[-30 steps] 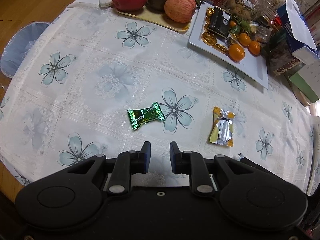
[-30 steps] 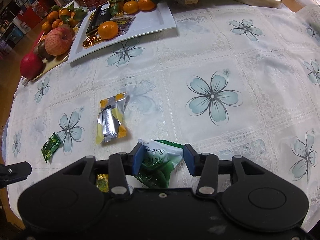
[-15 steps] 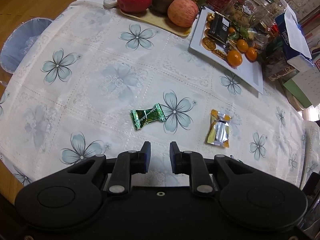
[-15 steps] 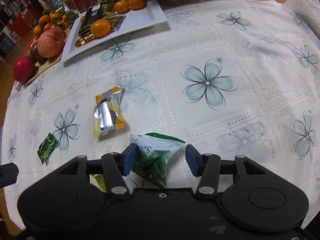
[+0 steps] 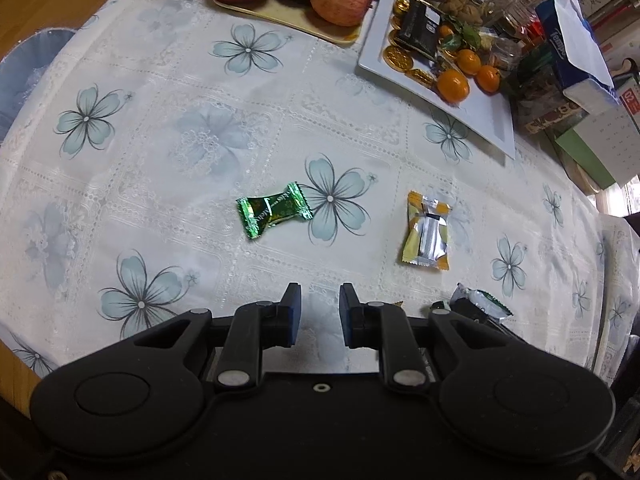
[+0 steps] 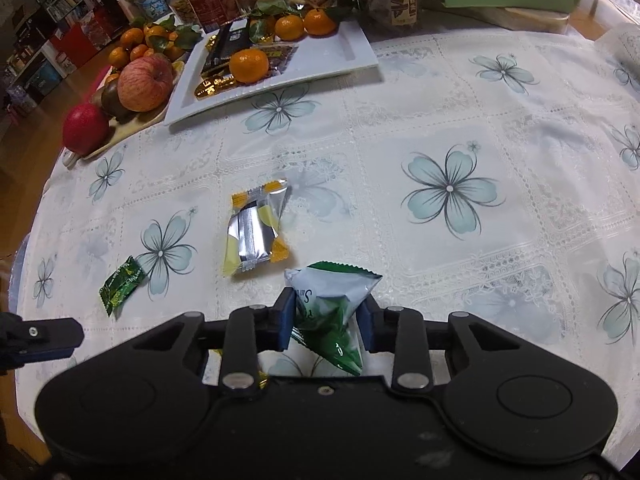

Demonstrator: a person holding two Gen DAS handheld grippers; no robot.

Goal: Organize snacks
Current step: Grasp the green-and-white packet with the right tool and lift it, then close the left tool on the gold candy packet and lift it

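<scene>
The right claw (image 6: 325, 314) is closed on a green-and-white snack packet (image 6: 334, 300), which is pinched between both blue-padded fingers and juts out ahead of them above the flowered surface (image 6: 500, 112). The left claw (image 5: 319, 312) is held over the surface with a narrow gap between its fingers; nothing is held in it.

In the left wrist view, a green foil candy (image 5: 274, 210) is seen lying flat at about 11 o'clock from the left claw, apart from it. A yellow-and-silver packet (image 5: 427, 231) lies at roughly 1 o'clock, well apart from the candy. At about 3 o'clock, the gripped packet is partly seen near the frame's lower right.

In the right wrist view, the yellow-and-silver packet is found just ahead of the right claw at 11 o'clock, near the gripped packet; contact cannot be judged. The green candy lies at 9 o'clock.

A white tray (image 6: 356, 50) with tangerines, gold coins and a dark wrapped bar stands at the far side at 12 o'clock, beside a board of apples (image 6: 142, 84).
</scene>
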